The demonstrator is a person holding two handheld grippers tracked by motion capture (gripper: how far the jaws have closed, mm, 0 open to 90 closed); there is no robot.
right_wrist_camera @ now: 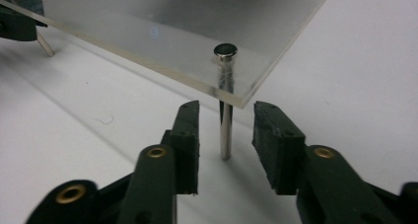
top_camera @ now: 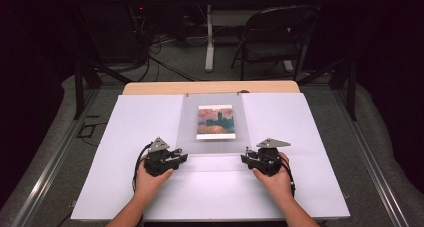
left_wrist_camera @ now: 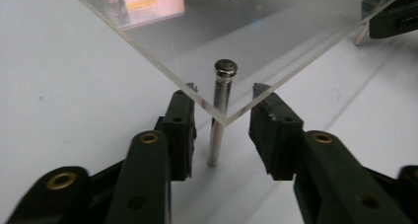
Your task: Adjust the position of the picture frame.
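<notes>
The clear panel (top_camera: 212, 122) stands on metal pins over the white board (top_camera: 125, 152). The left gripper (left_wrist_camera: 222, 123) and right gripper (right_wrist_camera: 226, 130) stand spread, each straddling a front corner pin (left_wrist_camera: 219, 110) without touching. Risk: a nudged pin could tip, dropping that corner.

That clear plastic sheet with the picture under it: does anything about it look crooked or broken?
Nothing stands out. The clear acrylic sheet sits square on the white table, its near corners propped on thin metal pins. No cracks show. Both grippers stand open around a pin.
</notes>
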